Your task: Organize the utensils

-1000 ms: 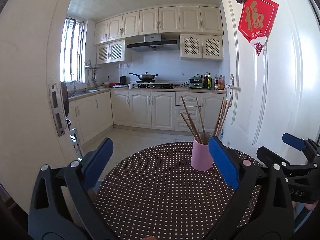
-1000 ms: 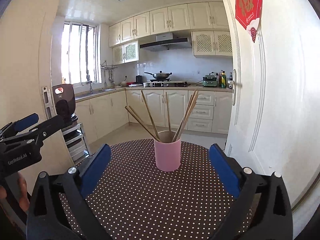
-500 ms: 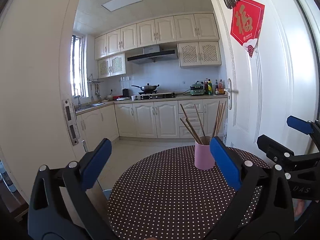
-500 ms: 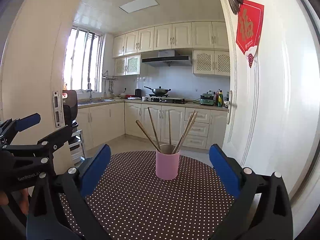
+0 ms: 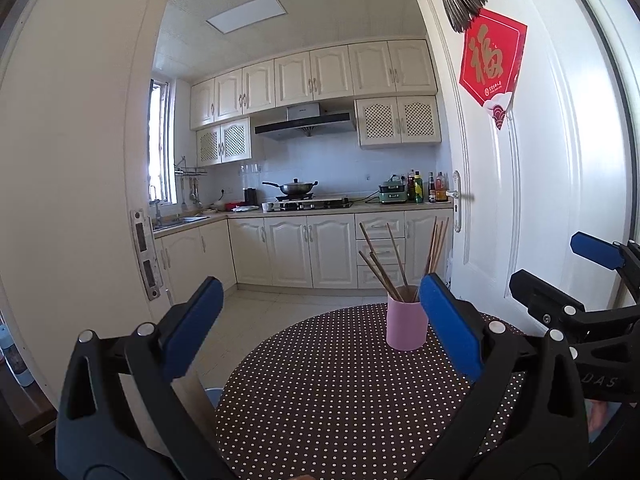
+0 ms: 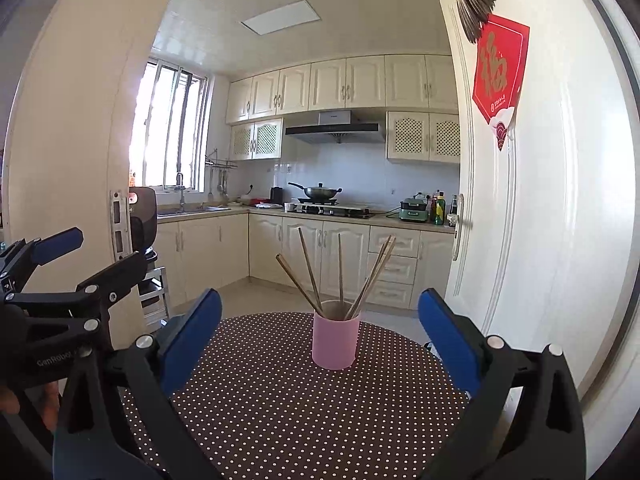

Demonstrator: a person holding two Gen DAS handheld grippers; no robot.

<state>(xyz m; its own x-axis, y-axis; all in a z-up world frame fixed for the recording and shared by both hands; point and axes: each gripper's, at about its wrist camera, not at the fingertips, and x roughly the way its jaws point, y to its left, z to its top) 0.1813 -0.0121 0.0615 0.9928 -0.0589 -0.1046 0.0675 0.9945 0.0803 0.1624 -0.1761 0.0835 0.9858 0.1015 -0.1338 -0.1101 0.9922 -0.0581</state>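
Observation:
A pink cup (image 5: 406, 326) (image 6: 335, 342) stands upright on a round table (image 5: 340, 392) (image 6: 300, 408) covered in a dark cloth with white dots. Several wooden chopsticks (image 5: 384, 264) (image 6: 340, 272) lean out of the cup in a fan. My left gripper (image 5: 320, 328) is open and empty, well short of the cup, which shows just left of its right finger. My right gripper (image 6: 320, 330) is open and empty too, with the cup centred between its fingers but farther off. Each gripper shows at the edge of the other's view.
A white door (image 5: 520, 200) (image 6: 540, 220) with a red paper sign (image 5: 494, 66) stands open just right of the table. A white door frame (image 5: 80, 200) is at the left. Behind lie kitchen cabinets, a stove with a wok (image 6: 318, 191) and the tiled floor.
Both grippers have drawn back and risen from the table. The cup looks smaller and farther away in both views. Both stay open and empty.

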